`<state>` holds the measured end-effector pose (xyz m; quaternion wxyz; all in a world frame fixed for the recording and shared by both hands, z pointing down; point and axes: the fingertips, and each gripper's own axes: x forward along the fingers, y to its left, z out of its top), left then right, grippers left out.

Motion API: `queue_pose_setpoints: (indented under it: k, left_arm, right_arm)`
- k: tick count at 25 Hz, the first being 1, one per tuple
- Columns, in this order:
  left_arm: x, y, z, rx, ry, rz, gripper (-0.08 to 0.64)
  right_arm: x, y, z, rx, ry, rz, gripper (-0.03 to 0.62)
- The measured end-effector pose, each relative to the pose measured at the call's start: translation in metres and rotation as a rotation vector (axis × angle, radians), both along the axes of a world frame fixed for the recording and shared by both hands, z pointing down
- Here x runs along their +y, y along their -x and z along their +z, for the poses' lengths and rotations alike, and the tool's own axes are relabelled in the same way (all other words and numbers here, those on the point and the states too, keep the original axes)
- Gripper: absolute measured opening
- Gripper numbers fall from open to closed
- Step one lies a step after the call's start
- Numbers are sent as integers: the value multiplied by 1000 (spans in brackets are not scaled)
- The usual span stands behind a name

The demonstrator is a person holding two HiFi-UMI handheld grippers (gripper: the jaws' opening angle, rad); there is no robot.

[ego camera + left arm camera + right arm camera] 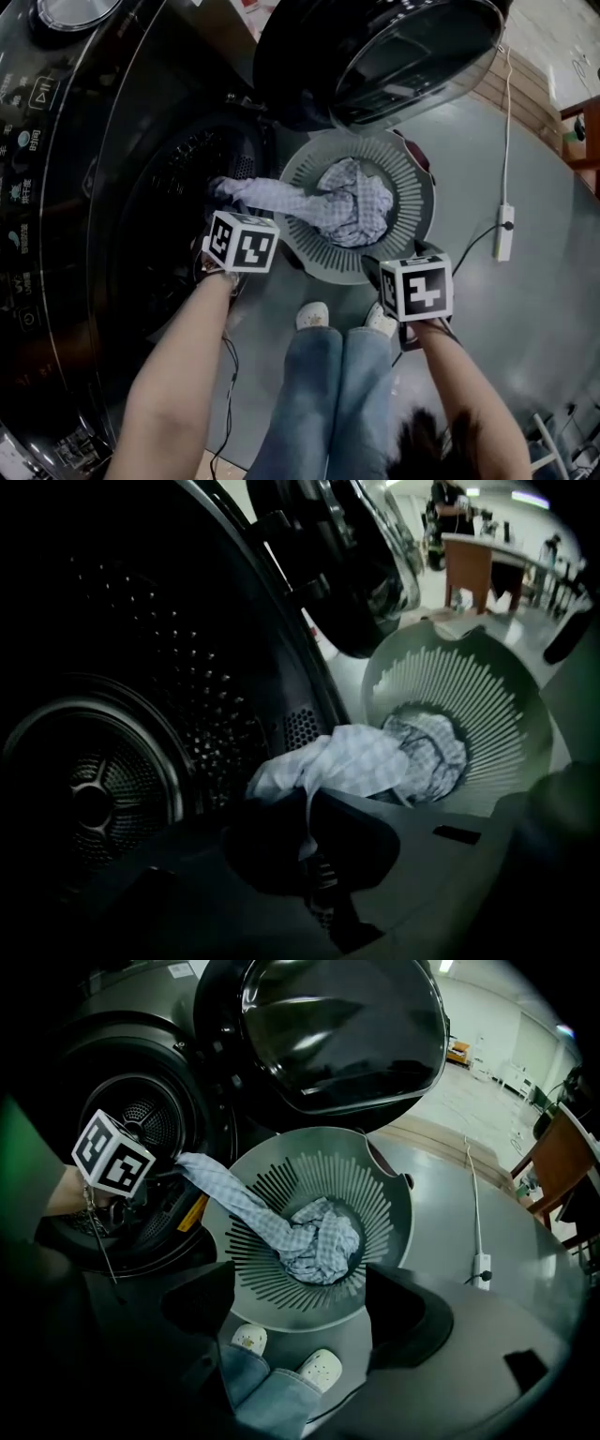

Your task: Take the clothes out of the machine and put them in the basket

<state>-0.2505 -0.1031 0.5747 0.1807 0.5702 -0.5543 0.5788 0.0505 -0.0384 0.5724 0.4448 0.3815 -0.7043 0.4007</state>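
Left of the round grey slotted plastic basket (pixel 417 202), at the mouth of the dark front-loading machine (pixel 169 187), the left claw (pixel 309 832) is clamped on one end of the pale checked cloth (pixel 328 202). The rest of the cloth lies bunched inside the basket. The right claw (pixel 300 1307) hangs open and empty over the basket's near rim.

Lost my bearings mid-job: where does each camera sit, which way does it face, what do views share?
Head view: on the head, steeply down at the basket; both forearms, jeans, shoes show.
Left gripper view: on the left gripper, facing the machine drum; its jaws pinch the checked cloth.
Right gripper view: on the right gripper, down into the basket; open jaws, shoes show.
All three share basket and cloth.
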Motion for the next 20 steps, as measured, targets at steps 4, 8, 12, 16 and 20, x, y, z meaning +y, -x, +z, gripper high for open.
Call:
queue_pose_setpoints:
  k: [4, 8, 12, 16, 20]
  left_arm:
    - [-2, -25, -11, 81, -48, 60, 5]
    - [-2, -63, -15, 173, -77, 85, 5]
    - [-3, -114, -20, 333, -90, 81, 5]
    - [-7, -165, -30, 606, -97, 43, 5]
    - [-5, -190, -33, 691, -82, 56, 5]
  right_arm:
    - [1, -2, 3, 1, 7, 18, 436]
    - [3, -3, 5, 2, 14, 24, 436]
    - [2, -7, 5, 5, 14, 40, 436]
    - [0, -18, 5, 14, 12, 80, 428]
    - [0, -31, 6, 24, 12, 114, 417]
